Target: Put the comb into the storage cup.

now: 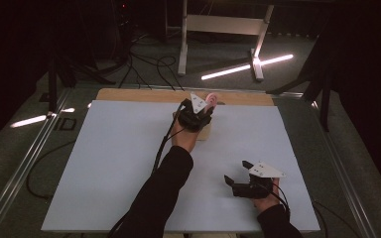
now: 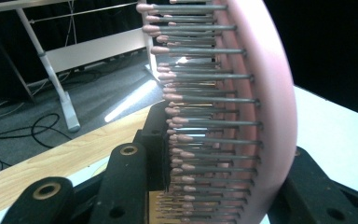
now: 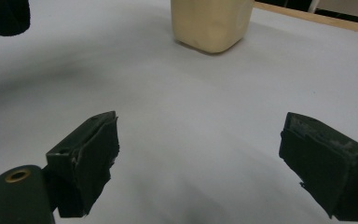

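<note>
Pink hairbrush (image 2: 261, 93) (bristles sideways) | clamped, left gripper (image 1: 197, 115) | right gripper (image 3: 205, 168) agape

Left tool (image 1: 202, 110) far forward, jaws clamped; right tool (image 1: 234, 177) low, jaws wide.

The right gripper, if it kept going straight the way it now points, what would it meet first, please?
Probably the cream-coloured block: past the right gripper, whose jaws stand open, lies bare white table, then that block slightly off centre. Depth is hard to judge.
</note>
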